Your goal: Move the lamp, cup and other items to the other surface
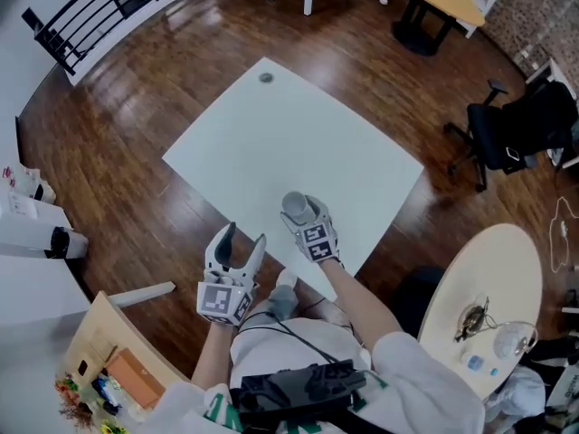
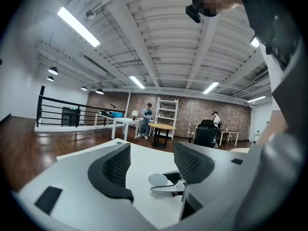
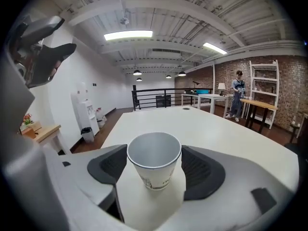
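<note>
A white paper cup (image 3: 155, 174) stands upright on the white table (image 1: 271, 143), close to its near edge. My right gripper (image 3: 154, 166) has a jaw on each side of the cup, pads right beside the rim without squeezing it. The head view shows the cup (image 1: 294, 203) between the jaws of my right gripper (image 1: 296, 208). My left gripper (image 1: 242, 240) hangs open and empty just off the table's near edge. From the left gripper view, its fingers (image 2: 111, 170) frame the cup (image 2: 157, 179) a little way ahead.
A round beige table (image 1: 488, 278) at the right carries a small dark object (image 1: 472, 319) and a white one (image 1: 511, 340). A black office chair (image 1: 516, 129) stands behind it. A wooden shelf (image 1: 109, 351) is at the lower left. The white table has a cable grommet (image 1: 265, 78).
</note>
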`<state>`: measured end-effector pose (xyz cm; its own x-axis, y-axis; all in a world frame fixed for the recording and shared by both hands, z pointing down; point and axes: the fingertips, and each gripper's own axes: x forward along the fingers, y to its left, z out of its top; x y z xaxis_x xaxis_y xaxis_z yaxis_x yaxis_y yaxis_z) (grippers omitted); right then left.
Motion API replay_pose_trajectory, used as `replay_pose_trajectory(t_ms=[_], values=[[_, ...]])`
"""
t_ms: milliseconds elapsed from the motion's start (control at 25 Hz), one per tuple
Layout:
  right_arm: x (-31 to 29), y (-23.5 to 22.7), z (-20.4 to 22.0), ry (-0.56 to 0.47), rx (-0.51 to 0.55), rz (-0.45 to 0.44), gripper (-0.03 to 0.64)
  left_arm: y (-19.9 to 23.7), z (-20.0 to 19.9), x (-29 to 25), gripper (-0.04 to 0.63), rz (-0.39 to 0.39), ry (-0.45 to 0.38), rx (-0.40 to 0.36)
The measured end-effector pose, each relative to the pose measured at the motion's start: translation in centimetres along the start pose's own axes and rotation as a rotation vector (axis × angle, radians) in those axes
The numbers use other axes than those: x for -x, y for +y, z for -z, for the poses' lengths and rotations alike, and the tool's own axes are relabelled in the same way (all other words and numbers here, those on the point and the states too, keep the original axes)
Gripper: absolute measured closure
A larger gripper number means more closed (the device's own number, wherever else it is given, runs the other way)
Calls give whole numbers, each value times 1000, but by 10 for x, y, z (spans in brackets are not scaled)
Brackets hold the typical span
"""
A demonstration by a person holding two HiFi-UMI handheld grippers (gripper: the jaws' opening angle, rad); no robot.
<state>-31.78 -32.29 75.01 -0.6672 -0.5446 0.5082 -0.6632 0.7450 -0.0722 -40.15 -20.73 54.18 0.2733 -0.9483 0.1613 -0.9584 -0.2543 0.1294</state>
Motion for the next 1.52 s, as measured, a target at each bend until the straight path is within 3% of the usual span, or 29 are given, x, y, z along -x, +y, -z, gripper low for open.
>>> replay_pose_trajectory(t_ms=[80, 320, 560, 840, 1200, 1520], values=[[2, 0, 0, -19, -31, 6, 188, 1, 0, -3, 324, 8, -2, 1], [34, -8, -18, -103, -88, 14, 181, -6, -5, -17, 325, 37, -23, -1], [102, -16, -75, -295, -120, 45, 181, -21, -18, -23, 325, 59, -30, -36], [223, -45, -114, -528, -150, 186, 183, -62, -37, -29, 325, 137, -83, -81], [407, -94, -97, -645, -189, 532, 184, -188, -52, -58, 325, 427, -102, -104], [572, -108, -20, -640, -232, 928, 195, -356, -49, -60, 325, 784, -105, -121]])
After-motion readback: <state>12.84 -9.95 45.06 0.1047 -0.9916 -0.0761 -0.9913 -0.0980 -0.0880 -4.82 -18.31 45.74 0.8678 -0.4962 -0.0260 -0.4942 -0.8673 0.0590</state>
